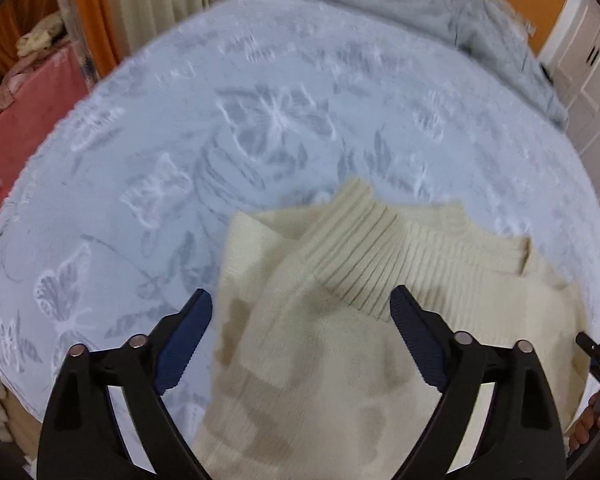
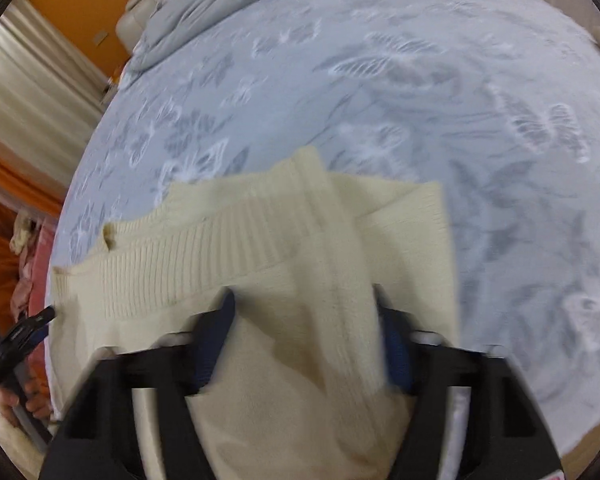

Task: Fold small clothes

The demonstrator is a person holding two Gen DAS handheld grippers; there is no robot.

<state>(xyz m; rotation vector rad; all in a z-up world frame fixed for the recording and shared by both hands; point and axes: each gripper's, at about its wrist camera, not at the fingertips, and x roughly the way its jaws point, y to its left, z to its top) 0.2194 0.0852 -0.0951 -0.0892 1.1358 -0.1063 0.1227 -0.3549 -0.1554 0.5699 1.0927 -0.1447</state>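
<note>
Cream knit sweater (image 1: 340, 344) is lying on the butterfly-print bedspread (image 1: 260, 120), sleeves already crossing over its body, one more fold seemingly remaining. The left gripper (image 1: 302, 312) is hovering open above it; the right gripper (image 2: 304, 312) is hanging apart too, gripping nothing.

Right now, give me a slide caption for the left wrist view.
Open left gripper poised over a cream ribbed-knit sweater on a pale blue butterfly-patterned bedspread.
</note>
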